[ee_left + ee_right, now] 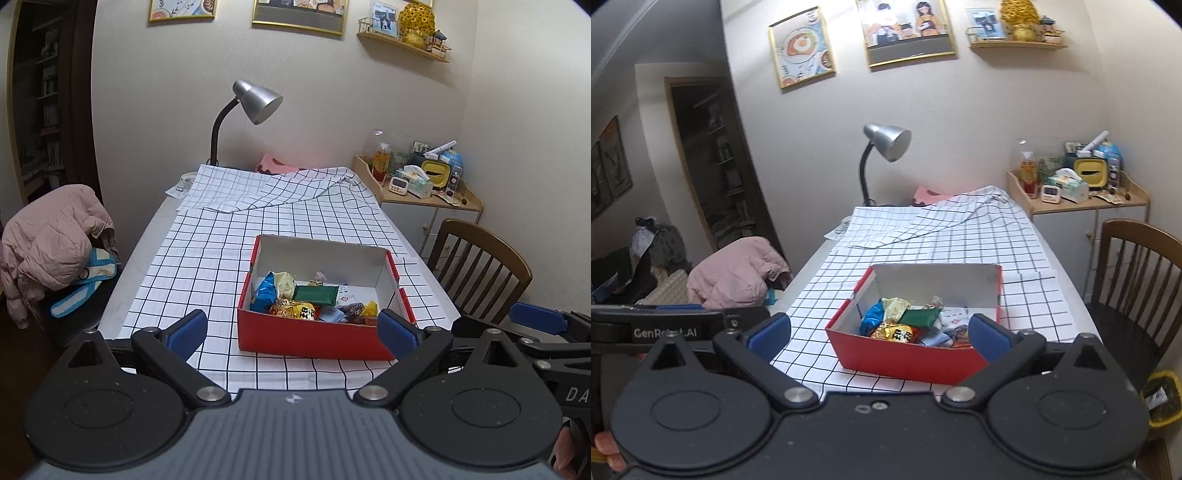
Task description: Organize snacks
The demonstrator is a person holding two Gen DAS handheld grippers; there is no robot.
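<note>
Risk first, left wrist view: thin red cardboard box [314, 338] at lower centre, loose wrapped snacks [295, 301] heaped inside, easily shoved across checked cloth [221, 251]. Left gripper [291, 330] low, level, spread wide, empty.

Right wrist view: same box [905, 356] lower centre; right gripper [879, 332] wide, empty, alongside.

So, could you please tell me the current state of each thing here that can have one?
left gripper: jaws open, empty, hovering short of the box.
right gripper: jaws open, empty.
red box: lidless, upright on the checked cloth.
snacks: piled loose inside the box.
desk lamp: off, as far as I can tell.
pink jacket: draped in a heap over a seat.
</note>
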